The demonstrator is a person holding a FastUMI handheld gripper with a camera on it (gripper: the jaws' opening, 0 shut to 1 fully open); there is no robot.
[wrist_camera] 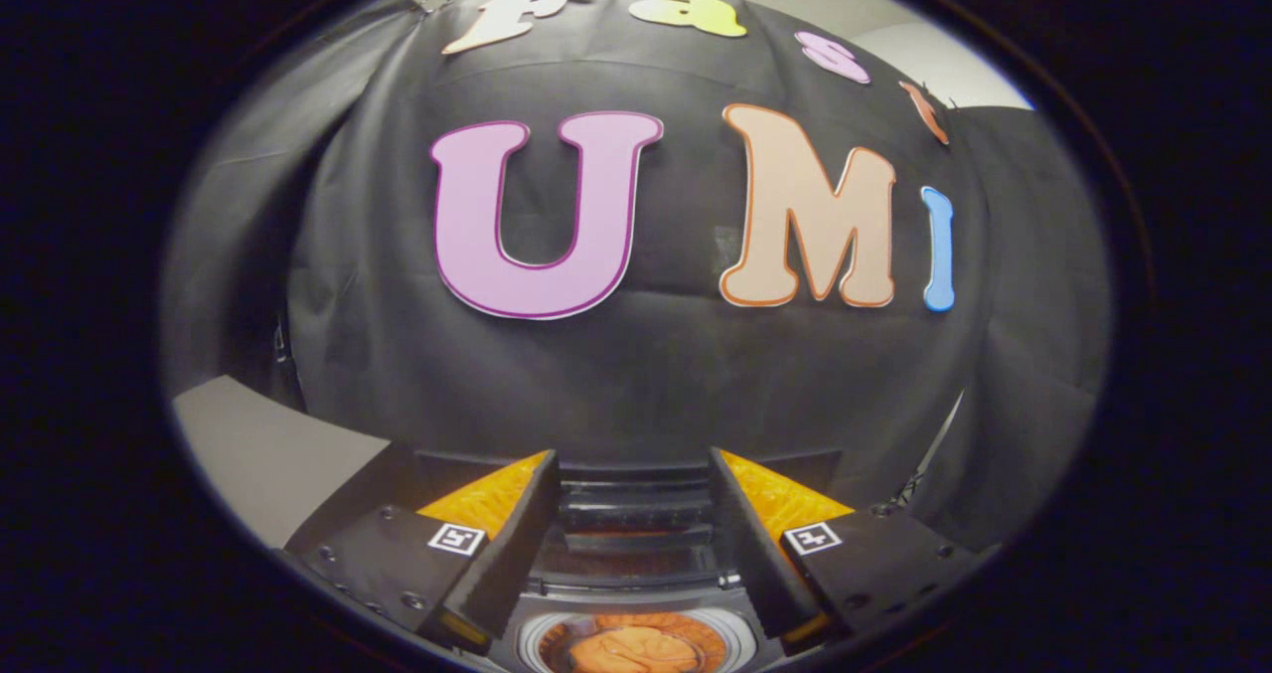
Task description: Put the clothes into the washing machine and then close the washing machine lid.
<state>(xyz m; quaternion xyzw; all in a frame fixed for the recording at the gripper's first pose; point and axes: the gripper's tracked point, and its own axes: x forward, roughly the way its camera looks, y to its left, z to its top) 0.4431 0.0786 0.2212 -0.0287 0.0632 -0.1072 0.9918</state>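
Observation:
My gripper is open, and its black and orange fingers hold nothing. Low between the fingers sits a small washing machine. Its round drum opening faces up, and an orange cloth lies bunched inside the drum. Just beyond the opening a dark ribbed panel stands between the fingers. It looks like the machine's raised lid, but I cannot tell for sure. The fingers are spread wider than the drum opening and touch neither the cloth nor the panel.
The booth's black cloth wall hangs close behind the machine. A grey table surface stretches to the left of the left finger.

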